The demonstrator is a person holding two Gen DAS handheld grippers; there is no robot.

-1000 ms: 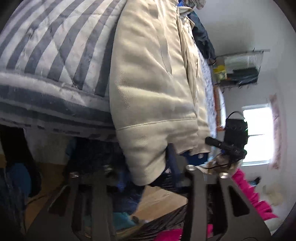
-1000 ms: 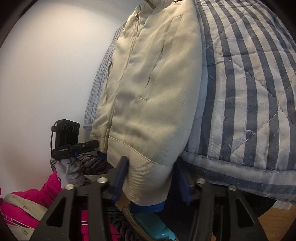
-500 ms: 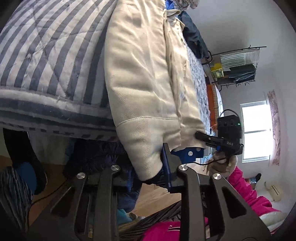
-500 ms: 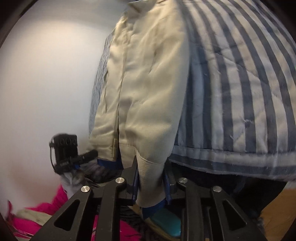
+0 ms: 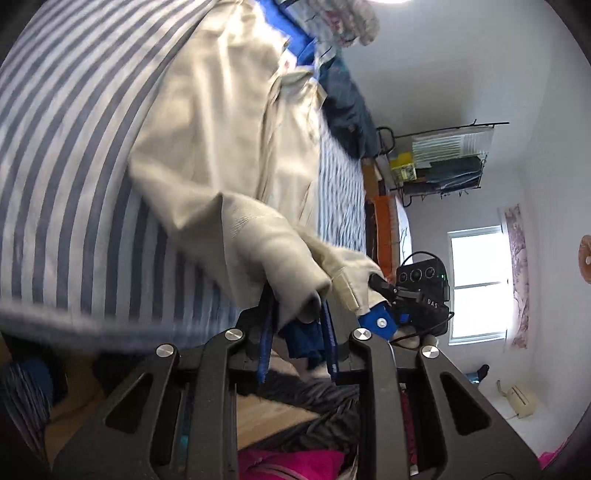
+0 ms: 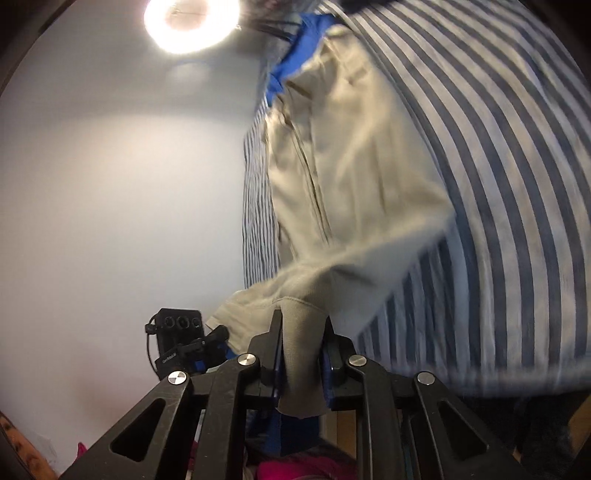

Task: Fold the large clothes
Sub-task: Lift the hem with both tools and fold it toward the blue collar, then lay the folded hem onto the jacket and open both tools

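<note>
A cream jacket (image 5: 221, 147) lies zip-up on the blue-and-white striped quilt (image 5: 74, 166). My left gripper (image 5: 295, 306) has one bottom corner of the hem between its blue pads; its jaws are closing and pinch the cloth. In the right wrist view the jacket (image 6: 351, 166) runs up the quilt (image 6: 517, 184). My right gripper (image 6: 301, 325) holds the other ribbed hem corner, its jaws also closing on the cloth. Both corners are raised off the bed edge. Each gripper shows in the other's view: the right one (image 5: 380, 321), the left one (image 6: 184, 343).
Dark blue clothes (image 5: 347, 107) lie at the far end of the bed. A wire shelf rack (image 5: 443, 162) and a window (image 5: 480, 280) are on the far wall. A pink garment (image 5: 288, 461) and dark clothes lie below on the wooden floor (image 5: 266, 417). A ceiling lamp (image 6: 192, 22) glares.
Both grippers closed onto the hem corners that hung over the bed edge, then rose with them. The lower jacket now bunches up above the quilt instead of hanging down.
</note>
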